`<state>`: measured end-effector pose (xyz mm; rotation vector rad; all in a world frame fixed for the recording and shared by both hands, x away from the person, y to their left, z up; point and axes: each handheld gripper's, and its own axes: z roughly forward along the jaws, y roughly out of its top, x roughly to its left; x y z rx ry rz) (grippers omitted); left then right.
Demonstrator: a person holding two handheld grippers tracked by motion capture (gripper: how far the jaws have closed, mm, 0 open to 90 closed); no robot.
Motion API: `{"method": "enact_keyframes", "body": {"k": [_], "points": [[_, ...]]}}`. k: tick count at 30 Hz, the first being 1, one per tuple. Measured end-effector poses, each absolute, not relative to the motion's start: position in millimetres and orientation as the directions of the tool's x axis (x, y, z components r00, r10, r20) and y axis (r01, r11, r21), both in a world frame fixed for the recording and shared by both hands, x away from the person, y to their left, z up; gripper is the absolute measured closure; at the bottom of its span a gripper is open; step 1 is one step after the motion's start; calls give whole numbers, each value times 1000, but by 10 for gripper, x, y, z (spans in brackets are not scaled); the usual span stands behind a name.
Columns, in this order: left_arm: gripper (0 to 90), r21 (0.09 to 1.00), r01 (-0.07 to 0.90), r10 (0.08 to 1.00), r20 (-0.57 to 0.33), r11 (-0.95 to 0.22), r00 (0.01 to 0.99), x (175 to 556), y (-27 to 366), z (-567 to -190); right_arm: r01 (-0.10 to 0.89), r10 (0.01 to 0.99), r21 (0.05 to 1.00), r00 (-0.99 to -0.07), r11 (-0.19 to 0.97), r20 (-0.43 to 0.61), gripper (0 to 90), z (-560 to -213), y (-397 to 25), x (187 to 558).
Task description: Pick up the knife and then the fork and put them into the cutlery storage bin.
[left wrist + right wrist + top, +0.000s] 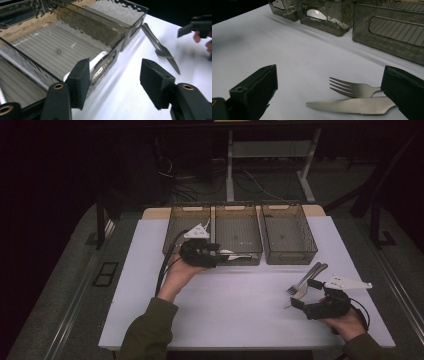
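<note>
Dim lab or test room, white-topped table (240, 320), loose cables (250, 180) on grey carpet, metal desk legs (306, 175) behind

No readable text, labels, brands or numbers on bins, cutlery, table or claws.
</note>
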<state>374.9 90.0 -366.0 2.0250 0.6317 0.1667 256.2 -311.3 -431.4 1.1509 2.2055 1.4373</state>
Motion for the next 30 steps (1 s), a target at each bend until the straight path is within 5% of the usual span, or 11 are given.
{"method": "enact_keyframes", "body": {"k": [18,30], "points": [[232,849,338,528,-84,-407,845,3137,1418,-3935,497,739,844,-642,200,203,10,-4279,-3157,2565],[114,861,338,563,-74,-381,823,2876,1711,-4101,551,775,809,-596,204,210,268,-4197,-3299,2703]]}}
